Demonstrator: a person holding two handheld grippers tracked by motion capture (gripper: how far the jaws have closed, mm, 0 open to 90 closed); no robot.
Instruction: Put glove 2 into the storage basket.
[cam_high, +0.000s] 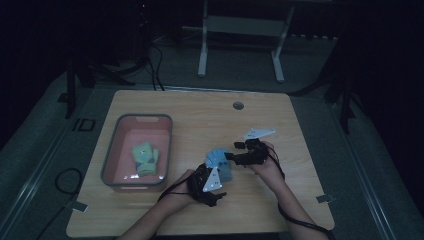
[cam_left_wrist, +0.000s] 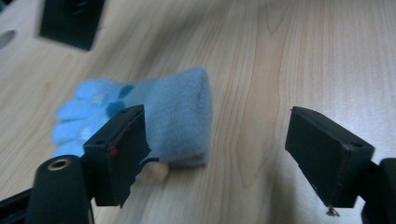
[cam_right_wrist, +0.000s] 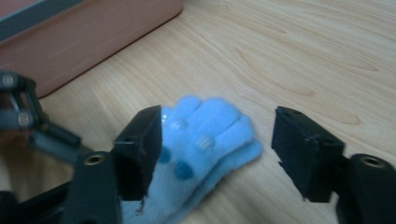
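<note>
On the table lies a blue glove (cam_right_wrist: 205, 140), both tools spread; high view adds a pink bin (cam_high: 112, 150).

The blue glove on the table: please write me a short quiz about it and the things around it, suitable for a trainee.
1. True or false: the blue glove lies inside the pink bin.
2. What lies in the pink bin? A) a green glove B) a red cup C) a book
3. Does the left gripper or the right gripper press on the blue glove?

Key
1. False: it lies on the wooden table, to the right of the bin.
2. A: a green glove.
3. No. Both stand open; each has one jaw beside the glove, and the other jaw is well apart from it.
</note>
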